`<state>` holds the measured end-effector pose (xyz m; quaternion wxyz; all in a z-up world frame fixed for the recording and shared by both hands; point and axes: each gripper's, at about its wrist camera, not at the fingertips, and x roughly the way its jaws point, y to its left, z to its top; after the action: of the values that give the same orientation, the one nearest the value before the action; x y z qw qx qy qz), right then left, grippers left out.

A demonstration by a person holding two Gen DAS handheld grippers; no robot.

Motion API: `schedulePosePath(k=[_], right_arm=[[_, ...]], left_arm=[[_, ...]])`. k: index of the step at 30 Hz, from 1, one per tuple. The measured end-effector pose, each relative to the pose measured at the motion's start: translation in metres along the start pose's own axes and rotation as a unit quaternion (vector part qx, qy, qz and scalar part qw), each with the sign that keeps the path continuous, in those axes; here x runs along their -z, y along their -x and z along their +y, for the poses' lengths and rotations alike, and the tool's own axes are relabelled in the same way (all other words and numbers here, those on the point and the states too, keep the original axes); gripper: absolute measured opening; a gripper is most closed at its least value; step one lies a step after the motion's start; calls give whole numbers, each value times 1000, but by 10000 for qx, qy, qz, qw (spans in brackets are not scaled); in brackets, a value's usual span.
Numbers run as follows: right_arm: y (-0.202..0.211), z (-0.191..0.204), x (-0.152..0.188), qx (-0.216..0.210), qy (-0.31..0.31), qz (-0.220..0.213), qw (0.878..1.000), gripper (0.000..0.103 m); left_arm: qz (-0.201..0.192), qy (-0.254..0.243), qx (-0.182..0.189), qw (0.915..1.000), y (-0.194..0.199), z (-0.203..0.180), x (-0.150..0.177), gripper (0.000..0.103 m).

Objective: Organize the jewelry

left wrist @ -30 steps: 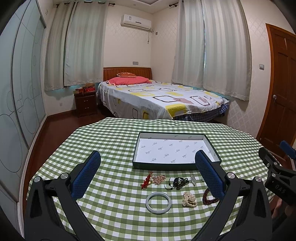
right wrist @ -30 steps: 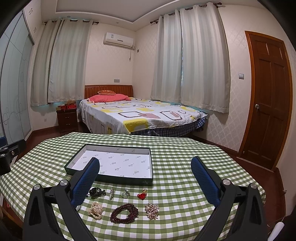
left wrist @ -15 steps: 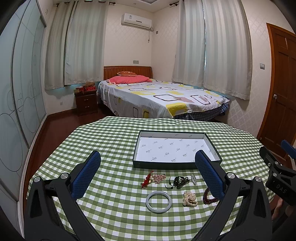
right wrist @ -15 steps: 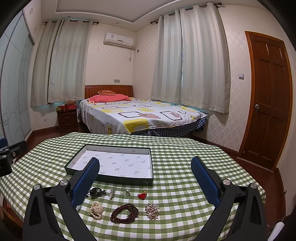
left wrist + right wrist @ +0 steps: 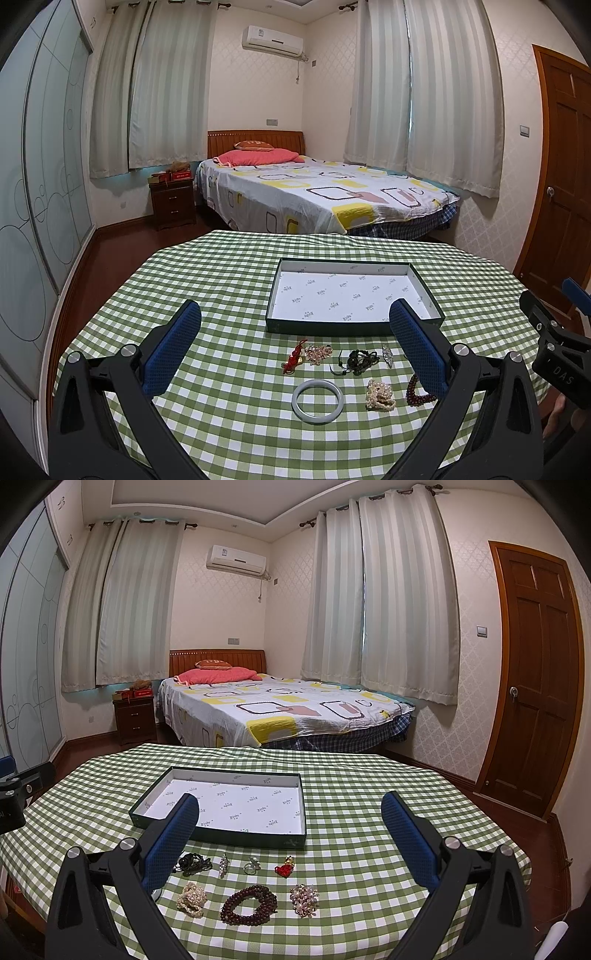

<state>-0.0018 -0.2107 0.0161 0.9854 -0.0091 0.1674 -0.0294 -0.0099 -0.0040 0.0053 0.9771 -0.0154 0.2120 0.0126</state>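
Green-and-white checked cloth (image 5: 229,280) covered the table, and on it the dark-rimmed box (image 5: 325,326) with its white paper lining sat empty, no piece yet inside. Jewelry lay in two loose rows on the near side of the box: a pale bangle (image 5: 317,397), a pearl cluster (image 5: 379,394), a red charm (image 5: 293,360) and a dark corded piece (image 5: 356,361) in the left wrist view; dark red wooden beads (image 5: 249,904), a beaded brooch (image 5: 303,894), a small ring (image 5: 252,866) and a red heart pendant (image 5: 284,867) in the right. Both claws were spread wide and carried nothing, the left gripper (image 5: 295,347) held above the bangle's row, the right gripper (image 5: 290,840) above the beads. The step seemed to be choosing and approaching a first piece. To do it well, each gripper probably had to drop straight onto one item, pinching across the bangle's rim or a bunched part of the beads rather than scooping, since neighbours lay just beside each other and a sideways sweep could drag them or ruck the cloth. Loose strands would likely dangle, so lifting clear of the box wall before lowering seemed wise.
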Motion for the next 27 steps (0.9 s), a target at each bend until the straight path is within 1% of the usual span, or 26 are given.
schedulePosePath(k=[19,27], right_arm=[[1,1,-6,-8,5,23,10000,97],[-1,1,-2,7,19,11,10000,97]], left_arm=[[-2,-1,7,10000,-1,-1,2,99],[-15,-16,17,10000,-2,-1,3,99]])
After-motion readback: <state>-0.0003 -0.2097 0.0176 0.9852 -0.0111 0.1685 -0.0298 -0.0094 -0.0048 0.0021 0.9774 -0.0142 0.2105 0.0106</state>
